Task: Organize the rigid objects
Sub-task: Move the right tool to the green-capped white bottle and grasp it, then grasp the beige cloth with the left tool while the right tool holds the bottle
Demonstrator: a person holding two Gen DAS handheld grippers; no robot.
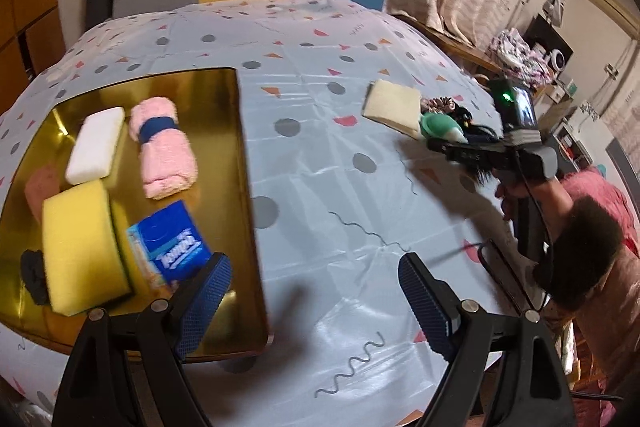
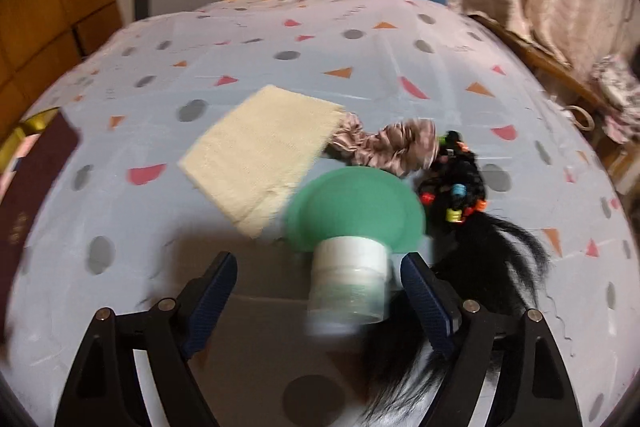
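we see a big table (image 1: 360,187) with a light cloth full of dots and triangles. on our left side sits a gold tray (image 1: 224,155). in the tray lie a yellow sponge (image 1: 80,239), a rolled pink towel (image 1: 164,151), a white block (image 1: 96,151) and a blue tissue pack (image 1: 176,247).

on our right side of the table there is a cream cloth (image 2: 260,155), a black hair piece with bright beads (image 2: 460,195) and a shiny scrunchie (image 2: 384,147), all close together.

the hard thing we want looks like a little bottle with a wide green cap (image 2: 352,247). it lies between the fingers of the right gripper (image 2: 320,291), nearer the right finger. the jaws stand wide and we cannot tell if either pad touches it. the picture is blurry here.

the left gripper (image 1: 316,303) hangs over the near edge of the tray, jaws wide, holding nothing.

we think the step in hand is picking up the bottle. next the right jaws need to close on its white body, not the cap, and not catch the black hair just beside it. then it can go to where the hard things belong; we cannot tell where that is.
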